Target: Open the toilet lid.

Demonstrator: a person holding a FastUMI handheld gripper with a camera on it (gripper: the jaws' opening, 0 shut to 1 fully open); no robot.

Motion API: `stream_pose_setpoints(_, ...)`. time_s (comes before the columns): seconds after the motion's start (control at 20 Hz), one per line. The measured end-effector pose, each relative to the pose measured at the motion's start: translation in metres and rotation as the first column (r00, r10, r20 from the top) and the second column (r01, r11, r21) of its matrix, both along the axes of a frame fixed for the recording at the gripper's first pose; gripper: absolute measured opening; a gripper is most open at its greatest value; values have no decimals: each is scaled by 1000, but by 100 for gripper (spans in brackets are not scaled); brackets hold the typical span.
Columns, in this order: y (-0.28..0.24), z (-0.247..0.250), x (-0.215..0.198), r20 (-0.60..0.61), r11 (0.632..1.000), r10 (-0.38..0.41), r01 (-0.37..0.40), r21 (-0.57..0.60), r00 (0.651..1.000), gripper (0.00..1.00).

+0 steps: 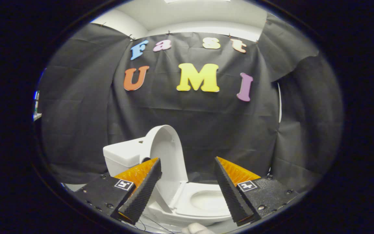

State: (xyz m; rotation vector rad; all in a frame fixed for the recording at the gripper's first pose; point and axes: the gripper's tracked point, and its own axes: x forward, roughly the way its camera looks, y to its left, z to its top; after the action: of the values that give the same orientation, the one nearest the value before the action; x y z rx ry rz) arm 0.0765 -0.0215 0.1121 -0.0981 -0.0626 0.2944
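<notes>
A small white toilet (187,201) stands just ahead of my fingers, turned sideways. Its lid (167,152) is raised upright and leans back toward the tank (123,156). The seat and the open bowl (208,200) lie between and below the fingertips. My gripper (187,161) is open, its two fingers spread wide with nothing between them. The left finger (144,188) overlaps the lower edge of the lid and part of the tank; whether it touches them I cannot tell. The right finger (230,190) is in front of the bowl's right side.
Black cloth forms the booth's wall (76,113) behind and around the toilet. A white ceiling (193,16) shows above the cloth. Something pale and rounded (196,228) sits at the near edge below the toilet, perhaps part of a hand. Thin wires (154,224) lie near the toilet's base.
</notes>
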Motion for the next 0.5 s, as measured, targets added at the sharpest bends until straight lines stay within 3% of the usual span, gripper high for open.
stream_pose_setpoints(0.5, -130, -47, -13, -45, 989, -141, 143, 44, 989, 100)
